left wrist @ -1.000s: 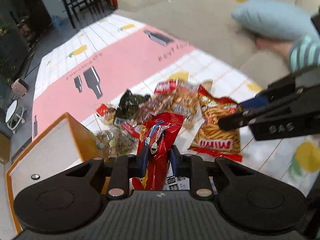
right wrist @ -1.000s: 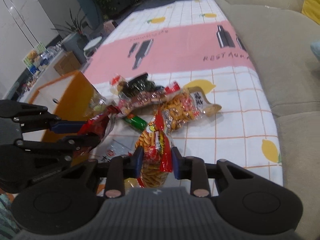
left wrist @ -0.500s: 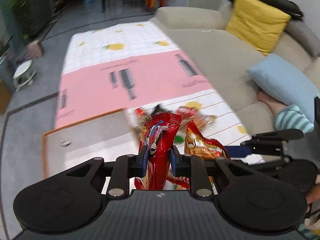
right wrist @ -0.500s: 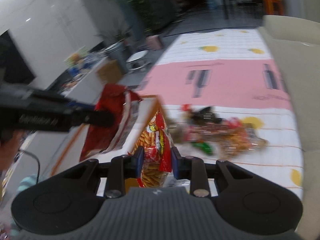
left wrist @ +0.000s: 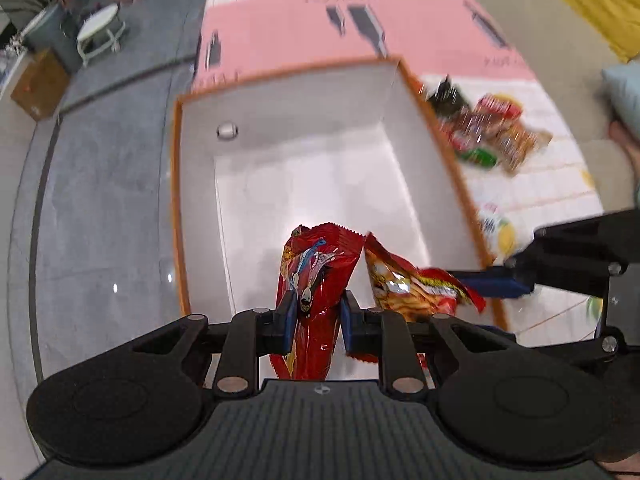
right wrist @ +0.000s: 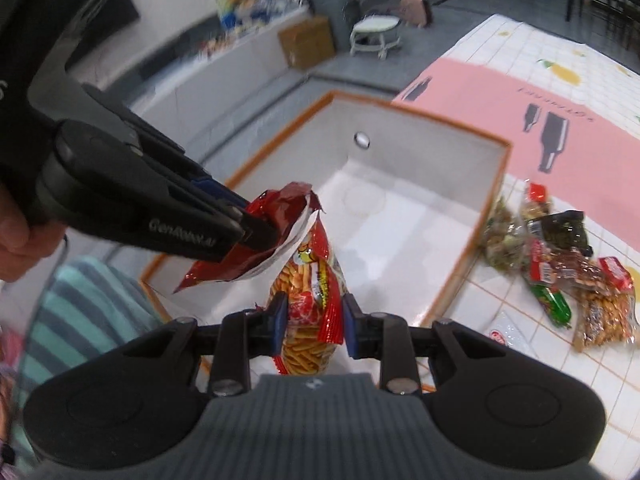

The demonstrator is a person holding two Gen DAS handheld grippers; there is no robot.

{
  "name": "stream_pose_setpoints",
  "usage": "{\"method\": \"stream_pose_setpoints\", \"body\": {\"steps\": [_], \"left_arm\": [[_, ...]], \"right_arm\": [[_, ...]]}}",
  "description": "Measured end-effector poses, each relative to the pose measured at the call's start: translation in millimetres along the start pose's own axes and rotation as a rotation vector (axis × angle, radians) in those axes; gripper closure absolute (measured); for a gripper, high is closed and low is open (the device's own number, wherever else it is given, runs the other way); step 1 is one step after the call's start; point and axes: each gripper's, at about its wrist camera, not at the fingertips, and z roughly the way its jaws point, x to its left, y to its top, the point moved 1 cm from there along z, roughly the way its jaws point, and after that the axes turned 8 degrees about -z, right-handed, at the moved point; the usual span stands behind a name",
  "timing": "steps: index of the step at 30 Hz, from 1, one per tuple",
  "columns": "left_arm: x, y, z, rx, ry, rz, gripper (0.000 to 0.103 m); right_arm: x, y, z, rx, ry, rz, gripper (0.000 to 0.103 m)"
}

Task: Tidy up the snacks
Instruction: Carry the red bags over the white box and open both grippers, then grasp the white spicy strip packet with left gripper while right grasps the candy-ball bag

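While both bags hang over the box, drop-off step, by the look of it. Left gripper [left wrist: 316, 316] nearly closed, pads pinching the red snack bag [left wrist: 316, 276] at its middle. Right gripper [right wrist: 310, 322] nearly closed too, squeezing the orange stick-snack bag [right wrist: 310, 300]. Both bags just beside each other, maybe touching, near the 6 o'clock end of the white box [left wrist: 320, 184] in the left wrist view.

Next move, as a guess: go down a little, then open up and let the bags fall flat. Not much care needed, since soft bags do not break. Better to pull the two apart first, so one bag does not land on the other gripper.

Lots of open room inside the box, bare white floor from the bags up to 12 o'clock. Orange rim [left wrist: 444, 148] at 3 o'clock, close to the right gripper's side, so watch for a bump there. Small round knob [left wrist: 227, 131] on the far wall at 11 o'clock, well apart from the bags.

Past the rim at 2 o'clock, pile of other snacks [left wrist: 488, 132] waiting on the checked cloth [left wrist: 532, 196]. Farther off, pink stripe [left wrist: 304, 36] of that cloth at 12 o'clock, grey floor [left wrist: 104, 184] at 9 o'clock.
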Motion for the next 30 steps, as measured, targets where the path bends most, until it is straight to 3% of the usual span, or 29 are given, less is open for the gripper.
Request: {"method": "stream_pose_setpoints", "body": {"steps": [11,17,18,21,24,30], "left_arm": [[19,-5,50,0.106,0.024,-0.019,0.079],[18,-8,54,0.120,0.024,-0.025,0.077],[17,-8,53,0.121,0.022,-0.024,0.071],[14,-8,46,0.094,0.042,-0.011,0.056],[9,-8,28,0.039,0.032,0.002,0.053],[-16,-13,-20,-0.119,-0.058,0.086,0.043]], "right_arm": [[11,-3,55,0.164,0.008,-0.108,0.076],[11,-2,57,0.161,-0.001,-0.126,0.068],[11,-2,54,0.154,0.001,-0.125,0.066],[13,2,45,0.130,0.005,-0.119,0.059],[11,3,23,0.080,-0.010,-0.121,0.053],[-6,-9,-36,-0.041,-0.073,-0.094,0.040]]}}
